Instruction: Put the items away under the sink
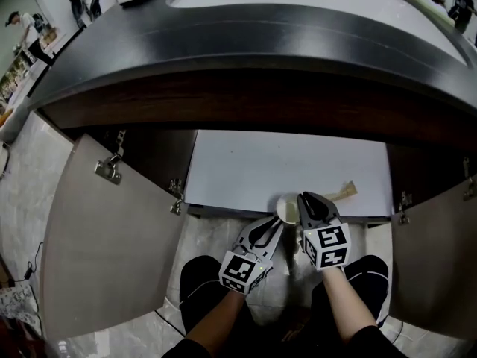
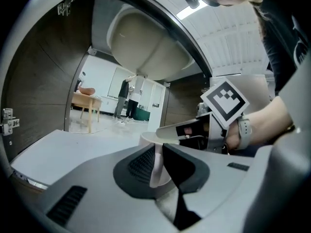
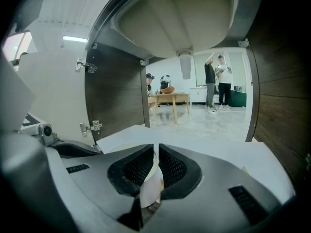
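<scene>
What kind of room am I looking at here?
Likely a kitchen-style unit in an open workroom: a dark countertop, a sink basin seen from beneath, and an open cupboard with hinged doors below it.

Readable text: none in any view.
Left marker cube (image 1: 243, 272): square pattern, no letters.
Right marker cube (image 1: 328, 246): the same.
</scene>
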`<state>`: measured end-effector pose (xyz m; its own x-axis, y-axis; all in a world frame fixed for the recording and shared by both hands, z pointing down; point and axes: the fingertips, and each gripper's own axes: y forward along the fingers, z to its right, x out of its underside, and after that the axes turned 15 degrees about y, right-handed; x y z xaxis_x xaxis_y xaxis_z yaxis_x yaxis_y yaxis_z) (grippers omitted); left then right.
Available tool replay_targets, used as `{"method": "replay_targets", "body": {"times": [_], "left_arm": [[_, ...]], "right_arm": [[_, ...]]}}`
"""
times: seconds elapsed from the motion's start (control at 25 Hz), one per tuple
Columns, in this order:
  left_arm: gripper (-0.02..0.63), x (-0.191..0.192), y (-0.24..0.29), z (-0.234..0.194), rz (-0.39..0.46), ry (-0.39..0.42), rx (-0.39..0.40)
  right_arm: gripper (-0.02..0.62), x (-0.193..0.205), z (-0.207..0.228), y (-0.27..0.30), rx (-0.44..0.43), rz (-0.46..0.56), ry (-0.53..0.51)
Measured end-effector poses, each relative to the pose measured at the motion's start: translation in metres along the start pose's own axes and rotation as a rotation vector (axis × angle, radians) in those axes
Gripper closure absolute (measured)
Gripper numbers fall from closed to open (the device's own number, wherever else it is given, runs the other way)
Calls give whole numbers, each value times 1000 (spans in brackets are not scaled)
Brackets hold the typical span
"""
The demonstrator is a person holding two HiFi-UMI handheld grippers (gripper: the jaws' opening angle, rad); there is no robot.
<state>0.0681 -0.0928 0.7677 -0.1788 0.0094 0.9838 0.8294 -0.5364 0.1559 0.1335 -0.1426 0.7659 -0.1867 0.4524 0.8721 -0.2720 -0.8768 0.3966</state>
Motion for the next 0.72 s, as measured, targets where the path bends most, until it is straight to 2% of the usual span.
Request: {"method": "replay_targets", "body": {"times": [0.28, 0.44, 0.72], "left_arm": [[552, 6, -6, -23, 0, -7, -71], [554, 4, -8, -29, 23, 17, -100], [554, 7, -11, -32, 14, 82, -118]], "right_arm": [[554, 0, -23, 24, -62, 1, -27], [560, -2, -41, 33, -82, 28, -129], [558, -8, -41, 21, -106, 40, -113]]}}
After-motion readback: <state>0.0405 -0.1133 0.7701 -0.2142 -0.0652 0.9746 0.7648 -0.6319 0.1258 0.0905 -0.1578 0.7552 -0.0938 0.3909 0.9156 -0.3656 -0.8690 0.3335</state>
